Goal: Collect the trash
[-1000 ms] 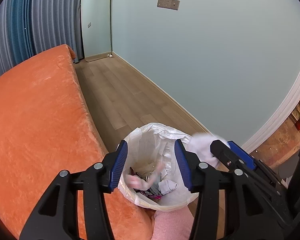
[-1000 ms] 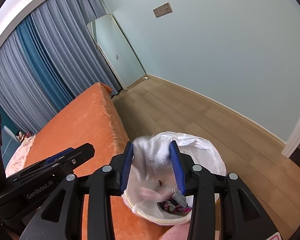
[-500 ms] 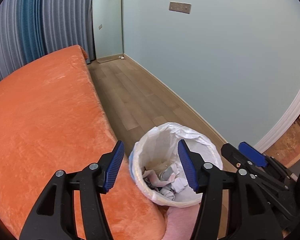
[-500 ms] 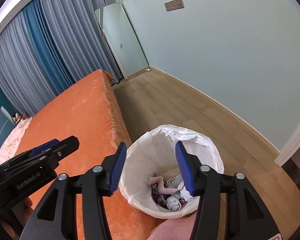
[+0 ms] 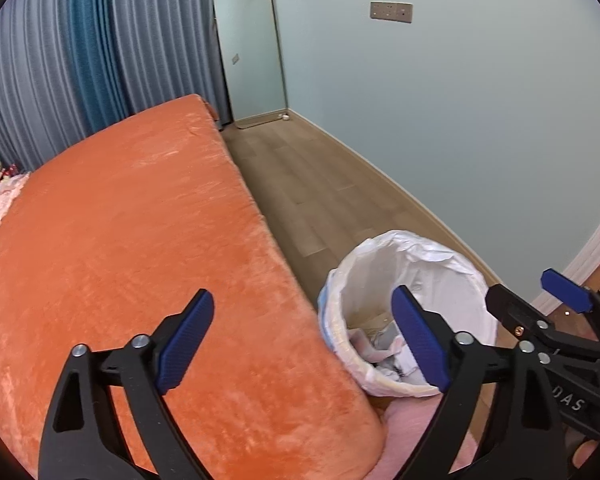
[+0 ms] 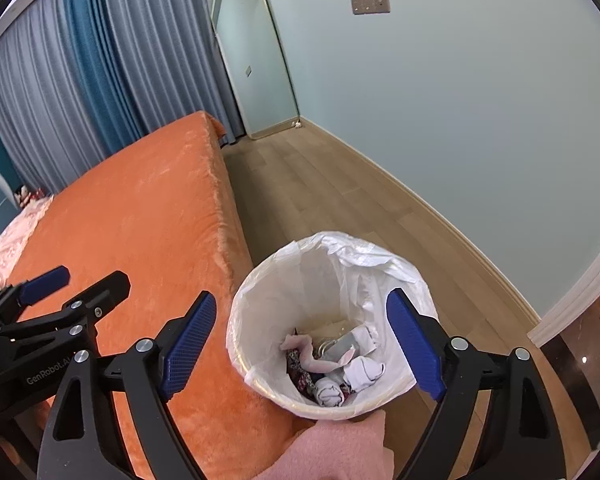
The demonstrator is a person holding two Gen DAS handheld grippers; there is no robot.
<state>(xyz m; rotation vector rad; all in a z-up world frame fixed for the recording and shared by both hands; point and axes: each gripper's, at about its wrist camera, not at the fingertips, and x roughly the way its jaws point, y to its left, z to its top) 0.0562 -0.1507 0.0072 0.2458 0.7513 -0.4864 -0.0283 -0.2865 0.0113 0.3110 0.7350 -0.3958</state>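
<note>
From the left wrist, my left gripper [image 5: 304, 344] has just been opening and now gapes wide with nothing in it, above the orange bed [image 5: 132, 240]'s edge; the lined trash bin [image 5: 416, 256] stands just beside the bed. From the right wrist, my right gripper [image 6: 300, 344] has likewise just spread wide, holding nothing, over the bin [image 6: 260, 280], where crumpled trash [image 6: 332, 364] lies at the bottom.

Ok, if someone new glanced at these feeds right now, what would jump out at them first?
Probably the big orange blanket that covers the bed and fills the left half of both views. Next, the white-lined trash bin on the wood floor against the bed's edge, with crumpled tissues and wrappers at its bottom. Both tools, left and right, stand open and empty, having just been opening, the right one over the bin.
</note>
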